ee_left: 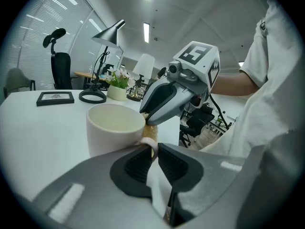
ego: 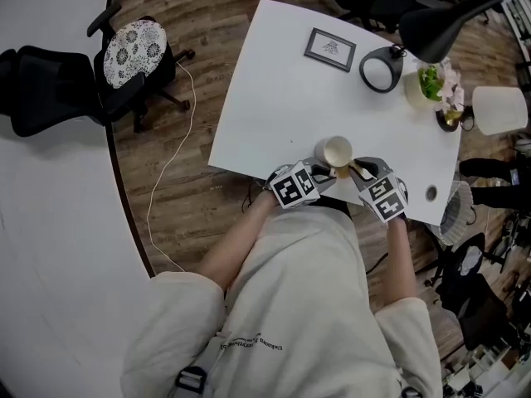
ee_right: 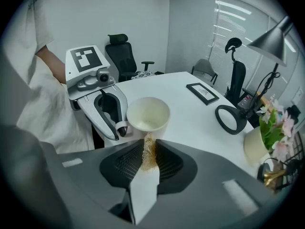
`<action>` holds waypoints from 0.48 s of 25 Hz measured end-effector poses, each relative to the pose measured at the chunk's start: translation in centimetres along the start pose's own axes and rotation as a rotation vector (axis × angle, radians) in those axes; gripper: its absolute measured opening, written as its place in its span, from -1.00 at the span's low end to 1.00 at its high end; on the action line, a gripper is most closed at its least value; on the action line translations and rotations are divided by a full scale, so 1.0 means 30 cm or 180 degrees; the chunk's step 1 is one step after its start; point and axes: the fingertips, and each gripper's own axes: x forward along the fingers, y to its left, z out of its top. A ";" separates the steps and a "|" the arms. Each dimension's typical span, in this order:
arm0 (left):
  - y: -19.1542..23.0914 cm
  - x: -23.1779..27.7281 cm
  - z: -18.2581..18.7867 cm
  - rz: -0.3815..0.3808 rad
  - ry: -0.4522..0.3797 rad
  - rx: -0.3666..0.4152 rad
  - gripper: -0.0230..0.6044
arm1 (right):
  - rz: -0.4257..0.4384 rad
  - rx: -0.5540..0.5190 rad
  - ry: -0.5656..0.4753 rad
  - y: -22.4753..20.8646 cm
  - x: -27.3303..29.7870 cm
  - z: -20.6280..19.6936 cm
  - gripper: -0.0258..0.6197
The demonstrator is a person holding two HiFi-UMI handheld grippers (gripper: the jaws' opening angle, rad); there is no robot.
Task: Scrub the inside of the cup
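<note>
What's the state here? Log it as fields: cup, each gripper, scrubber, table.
cup: upright on the table, near its front edge, looks empty
left gripper: shut on the handle
right gripper: shut on the scrubber
scrubber: tan, fibrous, just outside the cup's rim, not inside
also on table: frame, lamp, plant

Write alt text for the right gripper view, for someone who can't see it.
The right claw pinches a tan fibrous scrubber by the near side of a cream cup on a white table. The left claw grips the cup's handle; a picture frame lies beyond.
</note>
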 end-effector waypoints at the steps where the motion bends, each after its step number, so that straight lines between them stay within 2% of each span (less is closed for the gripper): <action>1: 0.000 0.000 0.001 -0.0005 0.0003 0.0008 -0.79 | -0.0016 0.0029 0.0004 -0.011 -0.002 0.001 -0.61; 6: -0.011 -0.002 -0.001 -0.0074 -0.0003 0.0051 -0.79 | -0.0085 0.0113 -0.0026 -0.066 -0.005 0.003 -0.62; 12: -0.048 -0.014 -0.015 -0.0278 0.0009 0.0118 -0.79 | -0.0014 0.0328 -0.0063 -0.112 0.006 0.022 -0.62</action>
